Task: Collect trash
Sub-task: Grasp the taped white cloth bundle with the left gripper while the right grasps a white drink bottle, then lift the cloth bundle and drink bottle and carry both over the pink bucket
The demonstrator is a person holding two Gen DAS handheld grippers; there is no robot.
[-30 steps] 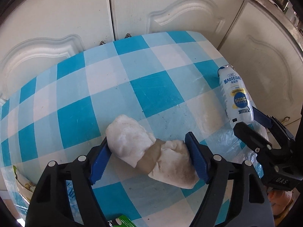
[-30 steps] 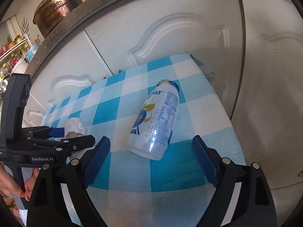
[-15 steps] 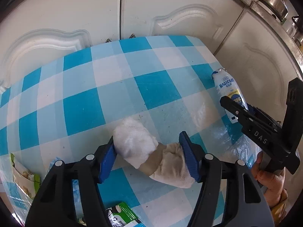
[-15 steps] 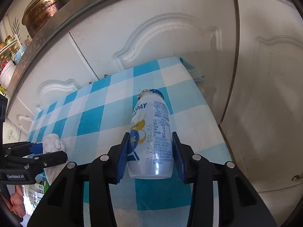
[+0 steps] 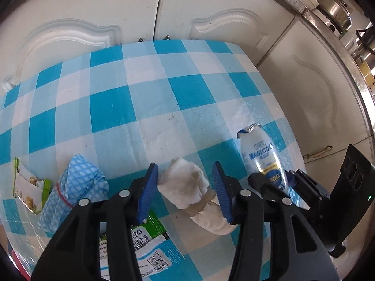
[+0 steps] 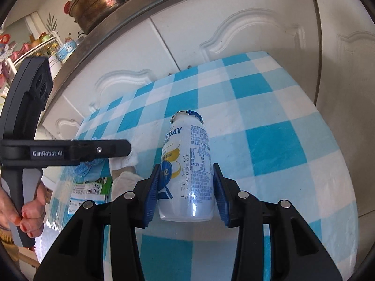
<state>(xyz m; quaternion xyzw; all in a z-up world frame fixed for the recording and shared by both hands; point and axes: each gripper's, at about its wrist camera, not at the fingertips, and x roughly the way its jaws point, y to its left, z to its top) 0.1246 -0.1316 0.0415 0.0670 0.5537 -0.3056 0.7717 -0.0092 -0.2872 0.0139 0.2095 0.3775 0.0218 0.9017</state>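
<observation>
Surface (image 5: pixel 145 107): blue-and-white checked plastic cloth; far edge against white panelled cabinet doors (image 5: pixel 98 11), right edge dropping off beside more doors. The far half lies bare.

Near-left edge, left to right: green-and-white snack packet (image 5: pixel 25 187); rolled blue mesh cloth (image 5: pixel 72 192) bound by a red band; green-and-white printed wrapper (image 5: pixel 145 245), flat, partly under the left gripper.

Crumpled white-and-beige paper tissue wad (image 5: pixel 189 192): long axis running far-left to near-right, between the blue pads of the left gripper (image 5: pixel 185 187), whose jaws are closing, both pads about touching it.

White plastic drink bottle (image 6: pixel 186 171) with blue lettering: near the right edge, lying flat, foil-capped mouth pointing far, clamped by the right gripper (image 6: pixel 186 187).
</observation>
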